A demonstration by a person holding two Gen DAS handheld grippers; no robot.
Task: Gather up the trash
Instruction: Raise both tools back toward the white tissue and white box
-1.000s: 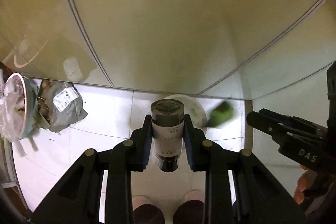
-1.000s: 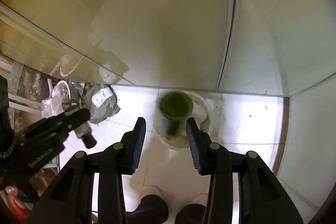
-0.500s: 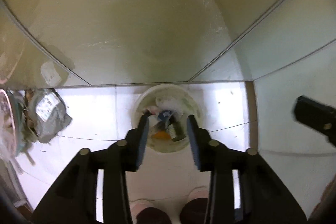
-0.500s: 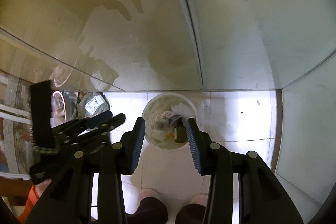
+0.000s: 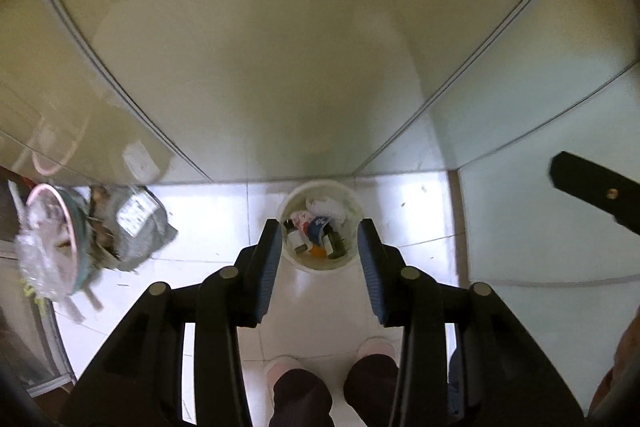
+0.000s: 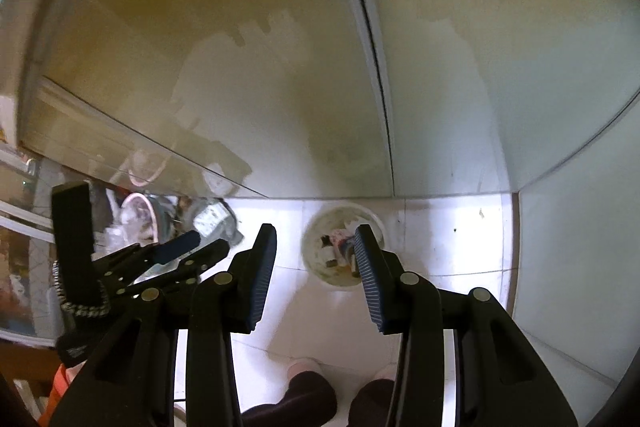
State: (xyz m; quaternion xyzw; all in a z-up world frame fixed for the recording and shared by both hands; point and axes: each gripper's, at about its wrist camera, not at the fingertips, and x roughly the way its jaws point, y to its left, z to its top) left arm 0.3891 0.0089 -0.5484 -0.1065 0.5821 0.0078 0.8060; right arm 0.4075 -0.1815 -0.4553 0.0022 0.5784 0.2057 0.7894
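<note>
Both the left gripper (image 5: 318, 259) and right gripper (image 6: 316, 267) hang with jaws parted and empty above the white trash bin (image 5: 320, 227) by the far wall, small bottles (image 5: 295, 237) already lying inside.

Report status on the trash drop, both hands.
Left hand-held gripper open, empty. Right hand-held gripper open, empty. Bottles lie in the white bin below. Nothing blocks the bin.

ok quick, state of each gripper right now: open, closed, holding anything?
Left gripper: open, fingers have just been opening, nothing between them; white bin on the floor below.
Right gripper: open, empty.
</note>
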